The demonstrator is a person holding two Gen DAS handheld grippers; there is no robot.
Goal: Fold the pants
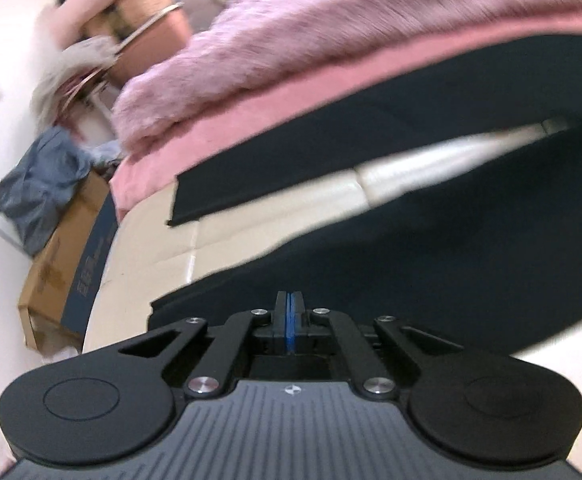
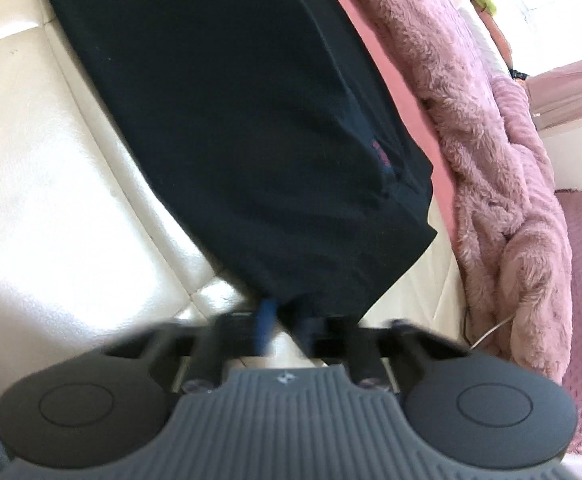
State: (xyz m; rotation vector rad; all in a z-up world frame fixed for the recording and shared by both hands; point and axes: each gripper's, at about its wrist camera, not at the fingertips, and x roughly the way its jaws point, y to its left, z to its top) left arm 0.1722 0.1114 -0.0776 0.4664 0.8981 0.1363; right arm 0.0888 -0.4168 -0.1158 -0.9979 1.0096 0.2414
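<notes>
Left wrist view: my left gripper (image 1: 289, 304) has its jaws pressed together, blue pads meeting; the near pant leg's edge sits right at the tips, can't tell if cloth is caught between them. Black pants (image 1: 431, 224) lie spread on the cream cushioned surface (image 1: 259, 208), two legs splayed with a cream wedge showing between them. The far leg's hem edge ends square to the left, its far side along the pink sheet (image 1: 219, 140). Fluffy pink blanket (image 1: 331, 40) heaped behind that. Bare cream left of the hems, then a cardboard box (image 1: 63, 256) with grey clothes (image 1: 39, 188) on it beyond the surface edge.

Right wrist view, blurred: my right gripper (image 2: 287, 320) has its jaws apart, with dark cloth bunched between them; whether they grip it I can't tell. The pants (image 2: 231, 120) run away up-left, one corner sticking out right near the blanket (image 2: 491, 140). Wide bare cream to the left
</notes>
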